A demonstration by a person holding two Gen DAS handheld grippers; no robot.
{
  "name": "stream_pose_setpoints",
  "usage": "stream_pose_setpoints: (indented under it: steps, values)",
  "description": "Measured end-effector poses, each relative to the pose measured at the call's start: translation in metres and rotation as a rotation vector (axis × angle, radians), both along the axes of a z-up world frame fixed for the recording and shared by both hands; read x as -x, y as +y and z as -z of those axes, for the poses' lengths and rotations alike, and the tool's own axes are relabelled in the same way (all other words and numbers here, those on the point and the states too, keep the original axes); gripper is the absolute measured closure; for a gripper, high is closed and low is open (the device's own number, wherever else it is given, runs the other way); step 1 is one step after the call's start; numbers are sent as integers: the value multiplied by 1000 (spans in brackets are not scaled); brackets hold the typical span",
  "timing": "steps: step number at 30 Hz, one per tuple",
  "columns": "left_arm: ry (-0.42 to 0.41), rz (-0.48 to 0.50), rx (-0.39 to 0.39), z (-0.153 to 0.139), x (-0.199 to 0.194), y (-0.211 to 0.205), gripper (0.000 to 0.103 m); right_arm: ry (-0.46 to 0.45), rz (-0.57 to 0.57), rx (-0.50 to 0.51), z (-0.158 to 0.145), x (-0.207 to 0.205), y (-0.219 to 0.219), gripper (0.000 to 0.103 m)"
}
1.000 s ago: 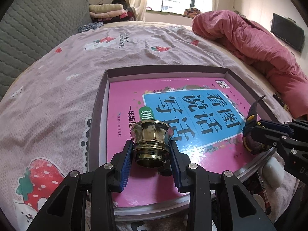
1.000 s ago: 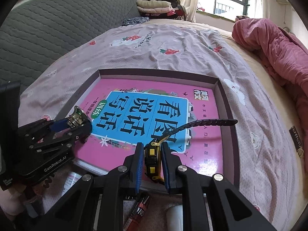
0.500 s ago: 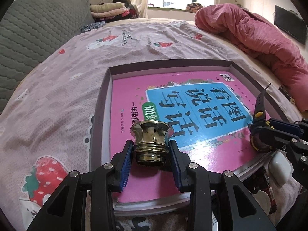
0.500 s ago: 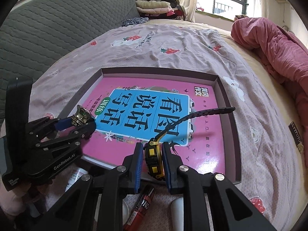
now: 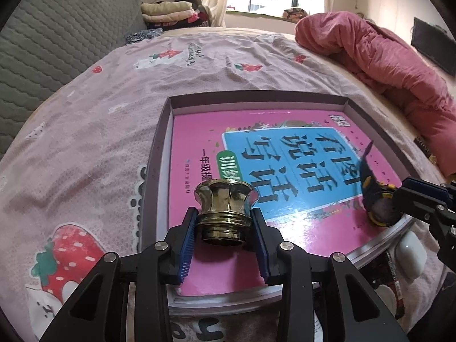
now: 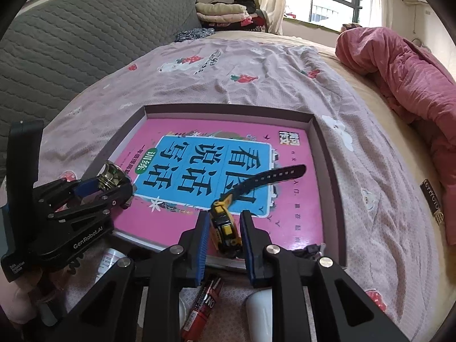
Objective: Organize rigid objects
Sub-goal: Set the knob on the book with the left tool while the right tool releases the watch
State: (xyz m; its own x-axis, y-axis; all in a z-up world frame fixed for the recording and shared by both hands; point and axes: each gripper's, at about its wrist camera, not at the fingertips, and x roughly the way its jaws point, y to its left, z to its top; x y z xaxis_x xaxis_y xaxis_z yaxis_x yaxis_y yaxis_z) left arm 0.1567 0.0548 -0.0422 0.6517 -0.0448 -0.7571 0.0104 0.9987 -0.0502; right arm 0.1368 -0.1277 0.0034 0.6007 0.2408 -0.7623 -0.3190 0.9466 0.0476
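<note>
My left gripper point(image 5: 225, 228) is shut on a shiny gold fluted cap point(image 5: 225, 202), held over the near left part of a pink book point(image 5: 285, 171) lying in a shallow grey box point(image 5: 159, 154). My right gripper point(image 6: 222, 230) has its pads apart, with gaps on both sides of a yellow and black watch point(image 6: 225, 228) that rests on the book's near edge, its black strap point(image 6: 270, 176) arching up. The watch also shows in the left wrist view point(image 5: 376, 202), and the cap shows in the right wrist view point(image 6: 112, 175).
The box lies on a bed with a pink strawberry sheet point(image 5: 99, 114). A red blanket point(image 5: 384, 65) is heaped at the right. A red battery point(image 6: 203, 305) and white objects point(image 6: 259, 310) lie just in front of the box. A grey headboard point(image 6: 71, 34) stands at the left.
My right gripper's pads have spread and let go of the watch, which now rests on the book. My left gripper has held the cap nearly still.
</note>
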Motion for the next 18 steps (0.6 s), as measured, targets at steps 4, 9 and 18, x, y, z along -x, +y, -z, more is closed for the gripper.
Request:
stream_pose_setpoints:
  steps: [4, 9, 18]
  values:
    - [-3, 1, -1, 0, 0, 0, 64, -12, 12, -12, -5, 4, -8, 73]
    - [-11, 10, -19, 1, 0, -2, 64, -24, 23, -6, -10, 11, -16, 73]
    - [-18, 5, -20, 0, 1, -1, 64, -37, 48, -9, -18, 21, -28, 71]
